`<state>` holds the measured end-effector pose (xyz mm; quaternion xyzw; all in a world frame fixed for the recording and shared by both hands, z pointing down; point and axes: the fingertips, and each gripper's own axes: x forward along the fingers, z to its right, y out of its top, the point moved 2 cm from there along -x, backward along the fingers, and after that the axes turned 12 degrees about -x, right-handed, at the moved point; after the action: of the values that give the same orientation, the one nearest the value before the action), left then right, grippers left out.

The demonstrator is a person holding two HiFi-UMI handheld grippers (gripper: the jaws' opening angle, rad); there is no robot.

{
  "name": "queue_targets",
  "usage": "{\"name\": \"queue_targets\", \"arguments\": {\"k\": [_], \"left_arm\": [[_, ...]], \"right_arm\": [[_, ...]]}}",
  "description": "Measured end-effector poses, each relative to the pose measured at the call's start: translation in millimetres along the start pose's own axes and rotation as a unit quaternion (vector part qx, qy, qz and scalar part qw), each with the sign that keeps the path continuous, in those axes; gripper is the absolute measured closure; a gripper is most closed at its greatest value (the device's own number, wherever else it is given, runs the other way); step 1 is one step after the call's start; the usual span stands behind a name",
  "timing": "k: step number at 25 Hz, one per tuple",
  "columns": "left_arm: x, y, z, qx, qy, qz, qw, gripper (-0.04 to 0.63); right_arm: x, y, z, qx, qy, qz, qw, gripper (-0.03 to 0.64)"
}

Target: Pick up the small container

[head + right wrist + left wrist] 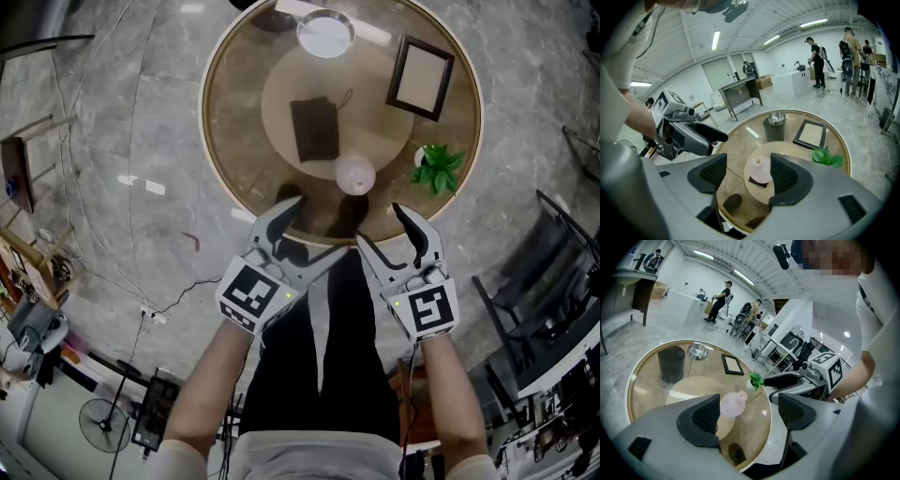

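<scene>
Hovering w/ jaws apart & empty at near edge of round glass bench (234, 112): L tool (309, 234), R tool (380, 225); small pink container (355, 175) upright on bench just ahead, untouched.

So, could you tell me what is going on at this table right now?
A person holds the left gripper and right gripper over the near edge of the round glass table. Both are open and empty. The small pink container sits untouched just beyond them.
</scene>
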<state>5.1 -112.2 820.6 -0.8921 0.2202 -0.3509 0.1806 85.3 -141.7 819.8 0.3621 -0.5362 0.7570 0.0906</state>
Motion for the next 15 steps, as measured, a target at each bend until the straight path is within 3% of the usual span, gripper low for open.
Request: {"name": "queue_targets", "arguments": {"k": [4,8,15], "left_arm": [[12.8,-19.3,-13.8,0.002,-0.011,-0.016,0.9998,0.204],[21.2,-41.6,-24.0,0.002,-0.018,-0.041,0.9990,0.202],[24.6,-59.1,-53.0,-0.056,-0.013,-0.054,0.9969,0.207]], "right_arm": [[21.7,-14.6,0.5,-0.008,0.001,-0.002,1.000,0.313],[41.9,-27.1,-0.3,-0.048,0.009,-0.007,0.999,0.313],[68.7,-37.5,-2.9,-0.120,0.015,-0.022,0.992,0.324]]}}
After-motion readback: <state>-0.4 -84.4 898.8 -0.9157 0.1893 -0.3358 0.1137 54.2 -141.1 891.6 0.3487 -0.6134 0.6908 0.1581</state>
